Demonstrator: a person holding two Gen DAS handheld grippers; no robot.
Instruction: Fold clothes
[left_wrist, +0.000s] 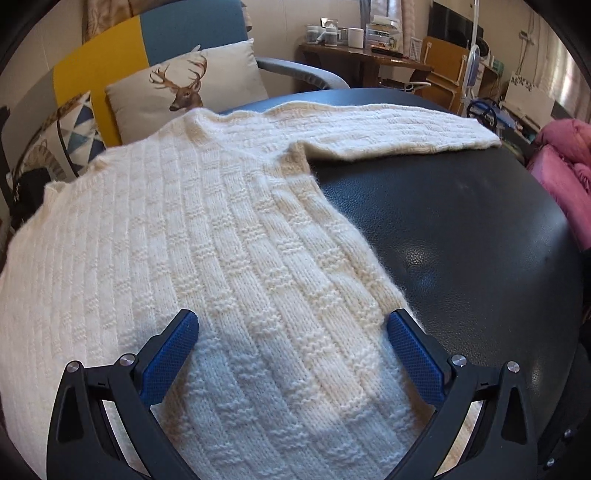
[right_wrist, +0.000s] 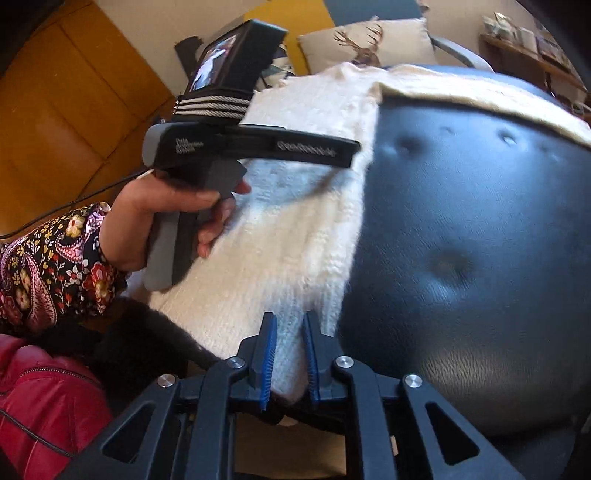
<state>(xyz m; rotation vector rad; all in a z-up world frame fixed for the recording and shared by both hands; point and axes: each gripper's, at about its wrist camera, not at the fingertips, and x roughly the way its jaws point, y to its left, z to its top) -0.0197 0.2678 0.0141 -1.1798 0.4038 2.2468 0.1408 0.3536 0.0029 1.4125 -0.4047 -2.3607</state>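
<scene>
Your right gripper (right_wrist: 289, 354) is clamped on the near hem of the cream knit sweater (left_wrist: 207, 236), which lies across the black leather surface (left_wrist: 461, 236) at frame centre, while your left gripper (left_wrist: 293, 345) hovers with jaws wide over it, its far sleeve blurred in the right wrist view.

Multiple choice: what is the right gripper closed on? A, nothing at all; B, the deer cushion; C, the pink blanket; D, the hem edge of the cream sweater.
D: in the right wrist view the right gripper has its blue pads pinched on the near edge of the cream sweater, which lies on the black seat.
</scene>
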